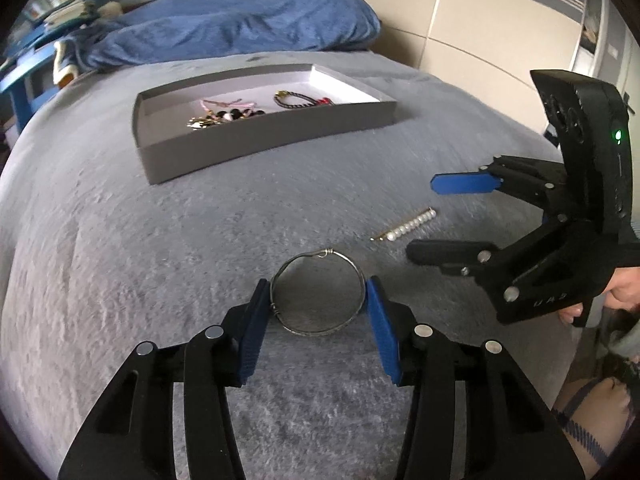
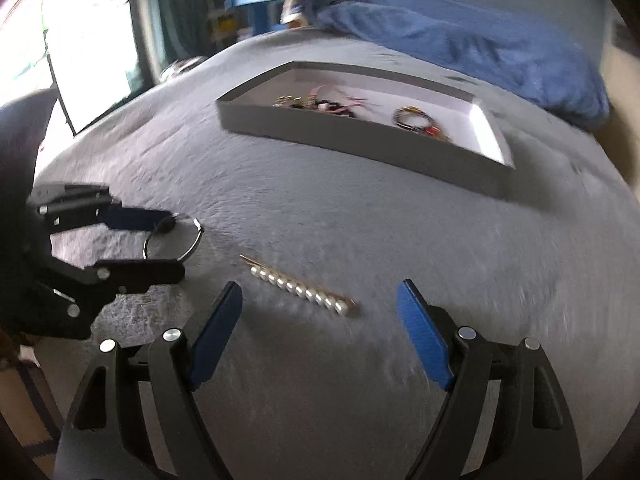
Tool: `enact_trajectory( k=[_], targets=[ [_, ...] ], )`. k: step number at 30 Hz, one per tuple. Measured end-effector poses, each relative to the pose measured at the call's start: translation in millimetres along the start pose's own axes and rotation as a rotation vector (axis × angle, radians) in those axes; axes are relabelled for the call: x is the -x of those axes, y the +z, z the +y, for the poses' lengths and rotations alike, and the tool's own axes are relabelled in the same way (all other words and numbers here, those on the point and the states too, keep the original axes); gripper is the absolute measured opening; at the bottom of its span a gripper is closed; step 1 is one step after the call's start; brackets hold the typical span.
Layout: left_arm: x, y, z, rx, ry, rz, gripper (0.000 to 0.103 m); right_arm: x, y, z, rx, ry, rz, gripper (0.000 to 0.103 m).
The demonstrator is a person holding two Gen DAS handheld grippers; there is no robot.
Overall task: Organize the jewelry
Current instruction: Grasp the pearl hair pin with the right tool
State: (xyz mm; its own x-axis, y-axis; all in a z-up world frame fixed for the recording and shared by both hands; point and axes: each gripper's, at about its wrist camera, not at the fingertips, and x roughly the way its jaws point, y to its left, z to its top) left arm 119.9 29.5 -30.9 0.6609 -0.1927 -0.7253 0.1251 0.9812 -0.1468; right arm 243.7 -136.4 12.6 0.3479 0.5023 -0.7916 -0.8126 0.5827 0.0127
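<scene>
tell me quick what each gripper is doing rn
left gripper: closed on the wire bangle, one finger each side
right gripper: open, holding nothing, pearl bar ahead

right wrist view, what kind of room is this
Most likely a bedroom: the work surface is a bed with a grey blanket, a blue pillow at its far end, and a window beside it.

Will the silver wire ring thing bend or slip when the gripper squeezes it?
The wire bangle looks thin, so it may flex a little if squeezed hard. The left gripper has a pad on each side of its smooth round rim, so it could slip or twist. It lies flat on the soft grey blanket, so it probably won't roll.
</scene>
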Motion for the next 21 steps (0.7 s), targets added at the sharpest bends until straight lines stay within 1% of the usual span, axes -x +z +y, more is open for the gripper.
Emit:
enact_trajectory(
  k=[2, 4, 5, 6, 7, 8, 9, 10, 11, 14, 17, 21],
  targets=[
    [0.5, 0.1, 4.2, 0.022, 0.002, -0.004, 0.050, -5.8, 2.0, 2.8, 0.033, 0.011, 0.016, 0.078],
    [1.5, -0.2, 7.3, 0.040, 0.002, -0.008, 0.050, -10.5, 1.8, 4.7, 0.057, 0.034, 0.026, 0.071],
    [1.4, 0.0, 8.0, 0.045, 0.002, -0.009, 0.050, -10.6, 0.6, 5.7, 0.062, 0.045, 0.025, 0.063],
    [1.2, 0.2, 8.7, 0.049, -0.001, -0.008, 0.050, -9.9, -0.9, 7.3, 0.070, 0.052, 0.018, 0.058],
    [0.8, 0.3, 9.0, 0.052, -0.003, -0.006, 0.050, -9.1, -2.4, 9.2, 0.075, 0.057, 0.011, 0.054],
    [1.0, -0.2, 8.9, 0.052, -0.002, -0.005, 0.050, -8.8, -3.7, 10.5, 0.076, 0.062, 0.007, 0.047],
    [0.9, -0.3, 8.9, 0.051, -0.001, -0.004, 0.050, -8.3, -4.4, 10.8, 0.071, 0.069, 0.003, 0.040],
    [0.9, -0.5, 8.6, 0.050, 0.000, -0.004, 0.050, -7.3, -5.1, 10.6, 0.061, 0.078, -0.001, 0.035],
    [0.9, -0.5, 8.2, 0.049, 0.002, -0.003, 0.050, -6.7, -5.4, 10.6, 0.054, 0.082, -0.004, 0.027],
    [0.6, -0.3, 8.4, 0.050, 0.001, -0.004, 0.050, -3.7, -6.9, 9.7, 0.014, 0.082, -0.019, 0.011],
    [-0.3, -0.2, 8.8, 0.049, 0.000, 0.001, 0.050, -0.2, -8.9, 4.2, -0.044, 0.101, -0.034, 0.006],
    [0.1, -1.0, 9.3, 0.046, 0.003, 0.002, 0.050, 3.7, -11.2, -8.0, -0.117, 0.104, -0.053, 0.006]
  ],
)
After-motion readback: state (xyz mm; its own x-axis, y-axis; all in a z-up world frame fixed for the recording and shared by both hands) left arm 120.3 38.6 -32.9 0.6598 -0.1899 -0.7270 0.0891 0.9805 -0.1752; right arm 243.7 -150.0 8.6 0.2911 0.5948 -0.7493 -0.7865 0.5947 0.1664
